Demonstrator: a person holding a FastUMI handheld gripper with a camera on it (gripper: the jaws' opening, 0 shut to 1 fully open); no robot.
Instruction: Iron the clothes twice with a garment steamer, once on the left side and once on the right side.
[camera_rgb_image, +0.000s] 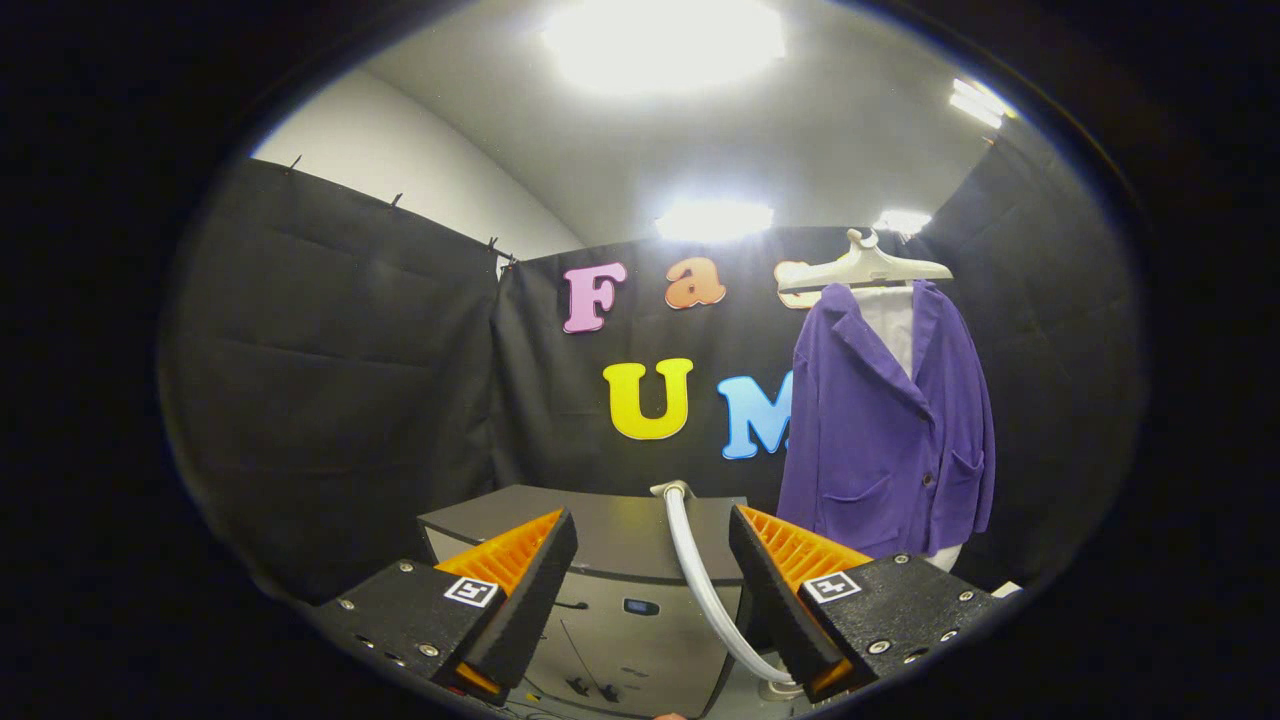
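Claw (652, 545) standing spread with nothing between its fingers, hose (700, 580) curving just inside the right finger, grey cabinet (610, 545) sitting just ahead, purple jacket (890, 430) hanging on a white hanger (865, 265) beyond the right finger.

Gripper (650, 560) held level, facing forward. Fingers (520, 585) spread wide apart, jaws parted. Nothing pressed between the two inner faces. Both fingers angle outward from the base, tips raised and roughly level with each other.
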